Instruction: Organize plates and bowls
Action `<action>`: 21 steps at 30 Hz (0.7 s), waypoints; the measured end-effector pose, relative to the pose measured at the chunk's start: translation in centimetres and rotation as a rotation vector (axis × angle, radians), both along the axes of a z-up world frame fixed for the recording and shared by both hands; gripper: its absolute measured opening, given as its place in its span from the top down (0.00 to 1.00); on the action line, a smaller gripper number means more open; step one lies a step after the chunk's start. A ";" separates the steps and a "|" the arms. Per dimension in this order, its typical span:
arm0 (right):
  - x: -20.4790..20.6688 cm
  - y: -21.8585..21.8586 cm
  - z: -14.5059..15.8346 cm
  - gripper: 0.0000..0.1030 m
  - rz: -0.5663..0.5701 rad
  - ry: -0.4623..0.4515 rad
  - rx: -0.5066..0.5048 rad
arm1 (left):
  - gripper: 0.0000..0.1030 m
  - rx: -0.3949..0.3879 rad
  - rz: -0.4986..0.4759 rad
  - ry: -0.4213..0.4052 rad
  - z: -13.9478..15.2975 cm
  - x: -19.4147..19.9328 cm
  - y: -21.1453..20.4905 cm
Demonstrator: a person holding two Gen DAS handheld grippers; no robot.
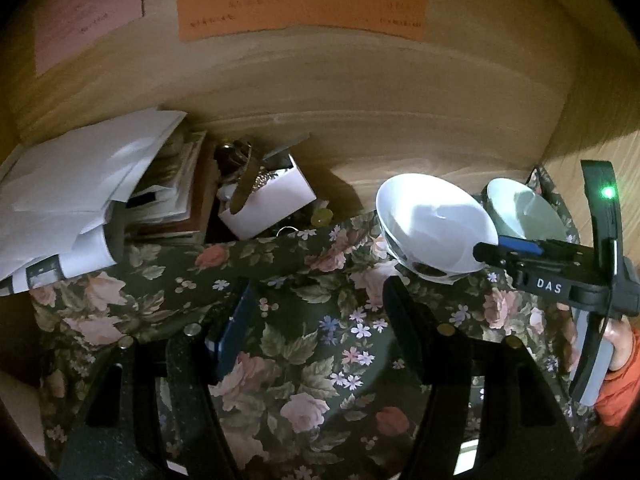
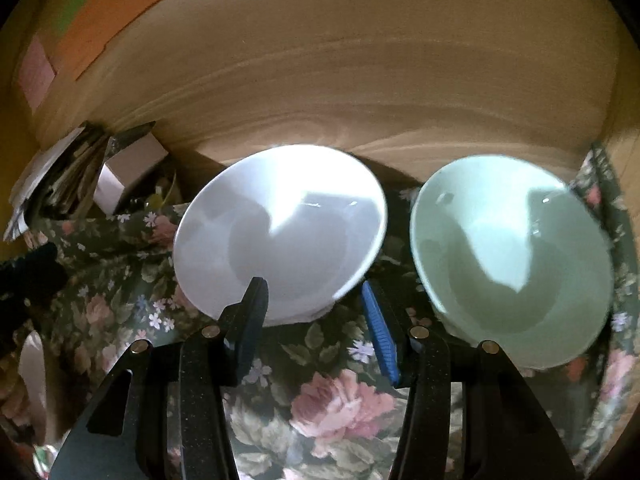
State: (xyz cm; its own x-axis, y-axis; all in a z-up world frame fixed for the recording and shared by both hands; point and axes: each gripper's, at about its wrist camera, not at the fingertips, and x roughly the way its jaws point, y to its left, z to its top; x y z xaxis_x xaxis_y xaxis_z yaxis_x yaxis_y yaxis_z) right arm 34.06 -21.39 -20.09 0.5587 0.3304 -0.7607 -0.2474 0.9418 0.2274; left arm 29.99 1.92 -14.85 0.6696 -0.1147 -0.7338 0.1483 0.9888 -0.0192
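Here, on my far left, a heap of white papers (image 1: 76,196) and a small white box (image 1: 272,204) full of odds and ends crowd the back corner against the wooden wall (image 1: 360,92); I want nothing to do with that side. My left gripper (image 1: 312,300) hangs over bare flowered tablecloth (image 1: 304,360) with its jaws spread wide and nothing between them.

Further right sits the white bowl (image 2: 280,232), tipped so its near rim is raised toward me, with a footed base just showing below. My right gripper (image 2: 314,304) is open around that near edge: the left finger lies over the inside of the rim, the blue-padded right finger stands just outside it. From these views I cannot say whether either pad touches yet, and it grips nothing so far. The bowl looks like glazed ceramic: stiff, fairly heavy for its size, slick under the pads and ready to chip. I judge the rim wall is the only hold, pinched inside and out, deep enough that the glaze does not slide free.

To the right again, the pale green bowl (image 2: 512,256) stands upright just beside the white one, a narrow gap between the rims. That gap is my worry; any sideways swing could knock them together. The wall is close behind both bowls and a side panel closes in on the far right, so the free room lies upward and back toward me over the cloth-covered table.
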 end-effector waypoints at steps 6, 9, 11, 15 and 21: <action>1.0 0.6 -0.7 0.54 -0.003 0.020 -0.005 | 0.37 -0.005 -0.006 0.016 -0.6 0.5 -0.3; 1.1 0.7 -0.7 0.57 0.011 0.019 -0.034 | 0.37 -0.012 -0.008 0.021 -0.8 0.5 -0.4; 1.4 0.8 -1.0 0.61 0.030 0.041 -0.033 | 0.37 -0.014 -0.009 0.024 -1.0 0.7 -0.5; 1.4 1.2 -1.5 0.73 0.069 0.056 -0.056 | 0.37 -0.021 -0.006 0.035 -1.3 0.8 -0.5; -0.6 2.9 -1.3 0.78 0.187 0.051 -0.097 | 0.37 -0.032 -0.004 0.063 -1.9 0.9 -0.7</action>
